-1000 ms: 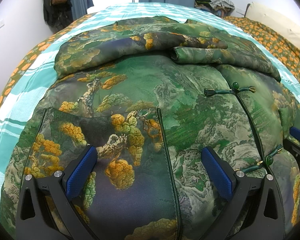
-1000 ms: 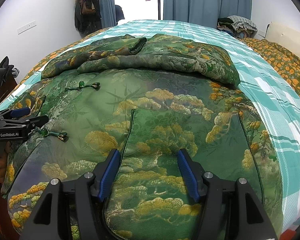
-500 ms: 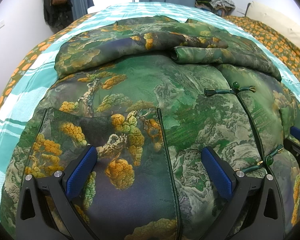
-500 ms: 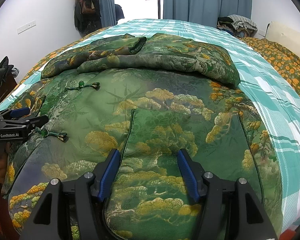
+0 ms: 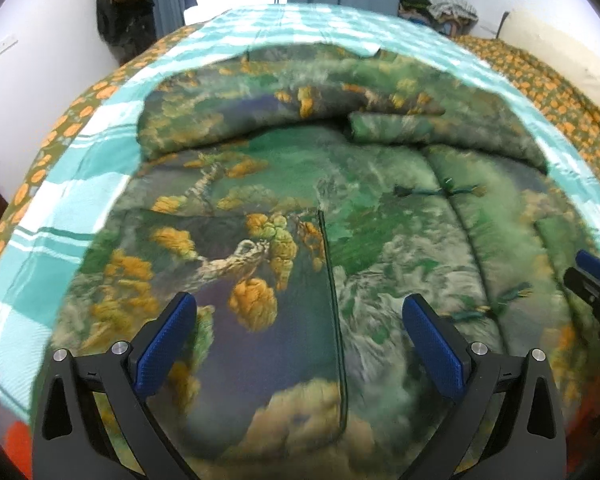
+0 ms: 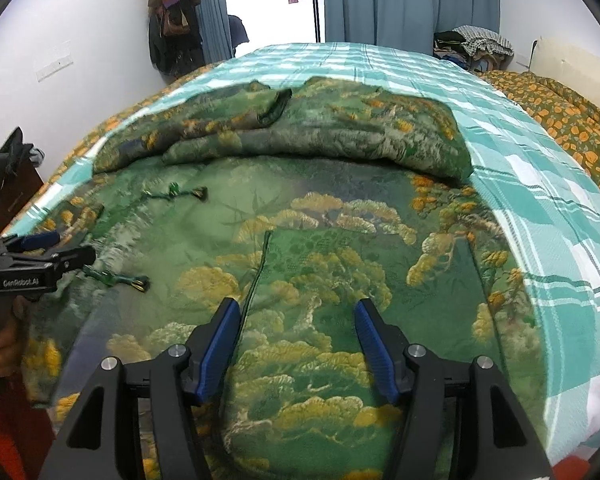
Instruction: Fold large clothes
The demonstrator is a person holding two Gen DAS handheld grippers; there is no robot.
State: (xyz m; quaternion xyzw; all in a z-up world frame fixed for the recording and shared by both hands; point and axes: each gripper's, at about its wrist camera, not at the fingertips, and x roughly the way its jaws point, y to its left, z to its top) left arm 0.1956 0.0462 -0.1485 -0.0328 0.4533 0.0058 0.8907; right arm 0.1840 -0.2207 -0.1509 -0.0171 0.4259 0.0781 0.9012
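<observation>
The jacket lies flat on the bed, sleeves folded across its top. Both the left gripper and right gripper hover wide, empty; pinching only the top layer risks a lopsided fold

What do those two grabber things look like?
Each gripper is a black plastic frame with round silver bolts and two fingers lined with ribbed blue pads: the left gripper, the right gripper. Seen from the side, the left one carries small white lettering on its black body and has a grey handle.
</observation>
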